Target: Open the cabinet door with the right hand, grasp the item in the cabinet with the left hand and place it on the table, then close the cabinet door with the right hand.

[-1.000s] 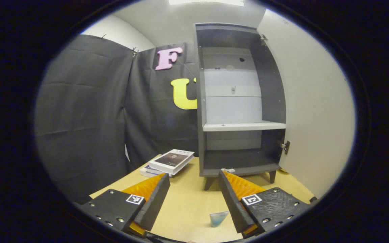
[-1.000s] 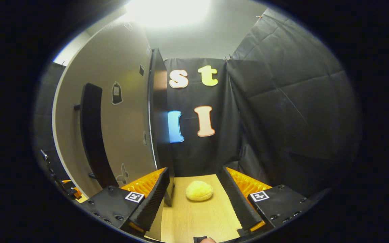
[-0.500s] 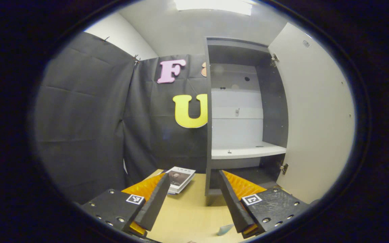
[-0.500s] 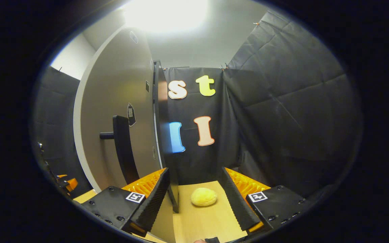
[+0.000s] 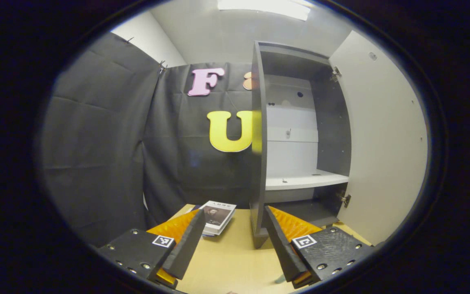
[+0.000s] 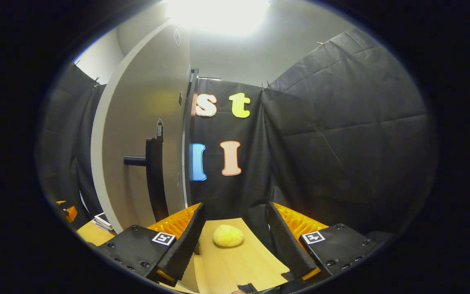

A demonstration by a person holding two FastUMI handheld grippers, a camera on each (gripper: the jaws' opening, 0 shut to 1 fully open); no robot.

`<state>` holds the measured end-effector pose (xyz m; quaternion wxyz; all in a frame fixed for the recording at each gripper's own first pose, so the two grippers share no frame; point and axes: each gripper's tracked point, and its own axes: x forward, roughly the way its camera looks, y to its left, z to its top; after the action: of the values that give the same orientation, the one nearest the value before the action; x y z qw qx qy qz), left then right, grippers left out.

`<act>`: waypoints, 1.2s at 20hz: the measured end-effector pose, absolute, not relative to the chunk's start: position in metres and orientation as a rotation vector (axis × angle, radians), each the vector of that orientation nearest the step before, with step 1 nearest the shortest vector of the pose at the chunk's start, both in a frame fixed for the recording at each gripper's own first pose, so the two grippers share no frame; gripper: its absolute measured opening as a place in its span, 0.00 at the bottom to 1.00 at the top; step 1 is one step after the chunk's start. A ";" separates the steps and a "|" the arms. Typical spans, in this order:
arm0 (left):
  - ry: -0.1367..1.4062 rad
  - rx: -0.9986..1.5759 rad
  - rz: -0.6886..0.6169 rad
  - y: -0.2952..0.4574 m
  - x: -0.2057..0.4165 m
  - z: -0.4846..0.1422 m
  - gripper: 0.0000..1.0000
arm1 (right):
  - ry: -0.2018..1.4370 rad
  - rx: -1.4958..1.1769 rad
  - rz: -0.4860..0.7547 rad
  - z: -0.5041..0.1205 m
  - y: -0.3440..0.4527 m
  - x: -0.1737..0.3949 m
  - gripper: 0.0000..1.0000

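Standing open — cabinet door (image 5: 382, 139) | left gripper (image 5: 231, 241) jaws apart — empty

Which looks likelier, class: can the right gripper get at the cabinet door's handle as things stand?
Probably yes: the right gripper is open, the door handle stands out from the open door just to its left, and nothing lies between them.

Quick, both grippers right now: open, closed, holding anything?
Left gripper: open, holding nothing, facing the open cabinet.
Right gripper: open, holding nothing, beside the door handle.
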<state>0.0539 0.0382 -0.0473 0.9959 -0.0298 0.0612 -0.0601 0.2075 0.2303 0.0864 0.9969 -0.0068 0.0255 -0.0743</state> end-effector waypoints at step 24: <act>0.153 -0.093 -0.064 0.152 0.064 -0.076 0.90 | 0.057 0.019 0.126 0.082 0.429 0.247 0.97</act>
<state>0.0643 0.1515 -0.0761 0.9955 -0.0465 0.0764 -0.0319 0.2472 0.4287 0.0824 0.9976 0.0096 0.0283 0.0628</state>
